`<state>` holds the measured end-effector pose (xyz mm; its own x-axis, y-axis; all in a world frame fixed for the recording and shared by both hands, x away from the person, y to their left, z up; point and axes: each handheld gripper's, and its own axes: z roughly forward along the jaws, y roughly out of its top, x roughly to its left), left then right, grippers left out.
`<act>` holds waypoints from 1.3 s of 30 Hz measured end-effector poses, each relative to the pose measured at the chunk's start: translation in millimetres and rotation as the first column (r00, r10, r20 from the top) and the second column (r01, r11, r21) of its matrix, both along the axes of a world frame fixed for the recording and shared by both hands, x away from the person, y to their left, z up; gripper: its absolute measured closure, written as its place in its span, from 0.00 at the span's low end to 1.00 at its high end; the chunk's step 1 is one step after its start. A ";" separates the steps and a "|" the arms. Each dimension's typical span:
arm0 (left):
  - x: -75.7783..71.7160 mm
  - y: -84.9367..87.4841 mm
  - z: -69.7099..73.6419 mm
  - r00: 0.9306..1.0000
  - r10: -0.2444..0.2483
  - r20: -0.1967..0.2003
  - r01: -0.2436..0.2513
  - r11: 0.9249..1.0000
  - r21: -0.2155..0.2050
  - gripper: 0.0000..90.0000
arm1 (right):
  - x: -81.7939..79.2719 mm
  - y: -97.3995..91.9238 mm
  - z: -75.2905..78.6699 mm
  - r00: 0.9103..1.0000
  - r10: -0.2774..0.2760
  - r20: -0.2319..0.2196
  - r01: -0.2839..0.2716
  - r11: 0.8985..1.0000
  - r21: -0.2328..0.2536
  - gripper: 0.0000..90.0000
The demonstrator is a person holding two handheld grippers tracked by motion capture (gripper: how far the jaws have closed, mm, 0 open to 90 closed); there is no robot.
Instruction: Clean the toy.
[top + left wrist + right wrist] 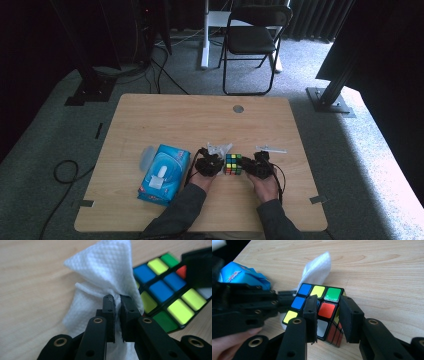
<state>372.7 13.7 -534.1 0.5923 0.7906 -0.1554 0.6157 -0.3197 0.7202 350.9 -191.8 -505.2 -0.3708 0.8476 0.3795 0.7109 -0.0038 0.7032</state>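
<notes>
Cube [233, 164]: mid-table, between my hands; right gripper [327, 315] clamps its near corner; left gripper [118, 305] pinches a tissue [105, 272] against the cube's left face; wiping runs rightward.

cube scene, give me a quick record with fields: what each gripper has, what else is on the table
left gripper: shut on tissue, beside the cube
right gripper: shut on cube, one jaw on its top face, one on its side
cube: on the table, between the two grippers
tissue pack: blue, to the left of the left hand
beyond table: black folding chair
</notes>
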 end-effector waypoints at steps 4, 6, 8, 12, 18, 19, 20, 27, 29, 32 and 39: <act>1.1 -0.3 -5.0 1.000 -0.005 -0.012 0.005 1.000 0.009 0.94 | 0.0 0.0 0.0 1.000 0.000 0.000 0.000 1.000 0.000 0.76; 2.0 -0.3 -4.9 1.000 -0.009 -0.018 0.009 1.000 0.013 0.94 | -0.1 0.1 0.0 1.000 -0.001 0.000 0.001 1.000 0.000 0.76; 2.8 -1.2 -4.1 1.000 -0.020 -0.016 0.020 0.999 0.032 0.94 | -0.2 0.2 0.1 1.000 -0.002 -0.001 0.002 1.000 0.000 0.76; 2.7 -1.7 -3.1 1.000 -0.023 -0.012 0.023 0.999 0.045 0.94 | -0.4 0.3 0.1 1.000 -0.003 -0.001 0.003 1.000 0.000 0.76; 1.5 5.3 8.8 1.000 0.001 0.007 -0.001 1.000 0.013 0.93 | -0.4 -0.3 -0.5 1.000 -0.003 0.001 0.003 1.000 0.006 0.76; 1.2 7.9 13.1 1.000 0.004 0.017 -0.004 1.000 0.004 0.93 | -0.4 -0.3 -0.6 1.000 -0.003 0.001 0.003 1.000 0.006 0.76; 0.5 10.4 17.6 1.000 0.007 0.025 -0.007 1.000 -0.008 0.93 | -0.4 -0.3 -0.6 1.000 -0.003 0.002 0.003 1.000 0.006 0.76; -7.7 21.5 37.0 0.998 0.005 0.067 -0.001 0.999 -0.054 0.93 | -0.5 -0.2 -0.5 1.000 -0.004 0.001 0.004 1.000 0.006 0.76; -9.1 20.4 36.5 0.998 -0.003 0.065 0.007 0.999 -0.052 0.93 | -0.6 -0.1 -0.5 1.000 -0.005 0.000 0.005 1.000 0.006 0.76; -10.0 16.5 33.2 0.998 -0.016 0.054 0.019 0.998 -0.054 0.93 | -0.7 -0.1 -0.5 1.000 -0.005 0.000 0.005 1.000 0.006 0.76; -11.4 5.0 20.3 0.998 -0.051 0.027 0.052 0.999 -0.012 0.93 | -0.7 -0.1 -0.6 1.000 -0.006 0.001 0.006 1.000 0.006 0.76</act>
<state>361.3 18.7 -513.8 0.6363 0.7570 -0.1488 0.5789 -0.3409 0.7407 350.2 -191.9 -505.8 -0.3665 0.8475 0.3840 0.7103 -0.0117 0.7038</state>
